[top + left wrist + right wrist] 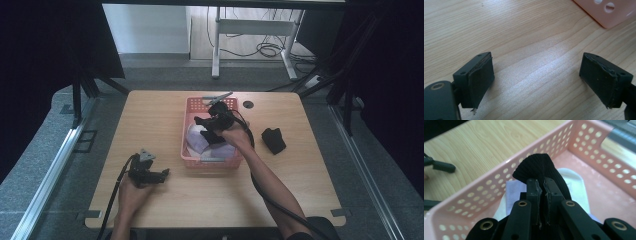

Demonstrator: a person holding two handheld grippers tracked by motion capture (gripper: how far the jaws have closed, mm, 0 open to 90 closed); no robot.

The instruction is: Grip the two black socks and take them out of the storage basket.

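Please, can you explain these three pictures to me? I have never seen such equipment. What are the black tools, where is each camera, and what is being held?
A person sits at a wooden table and holds one hand-held gripper in each hand. The high view looks down from above. The other two cameras ride on the grippers and look along their black jaws. The left hand-held gripper rests open over bare wood. The right hand-held gripper is shut on a black sock above a pink basket, which holds white cloth. Another black sock lies on the table beside the basket.
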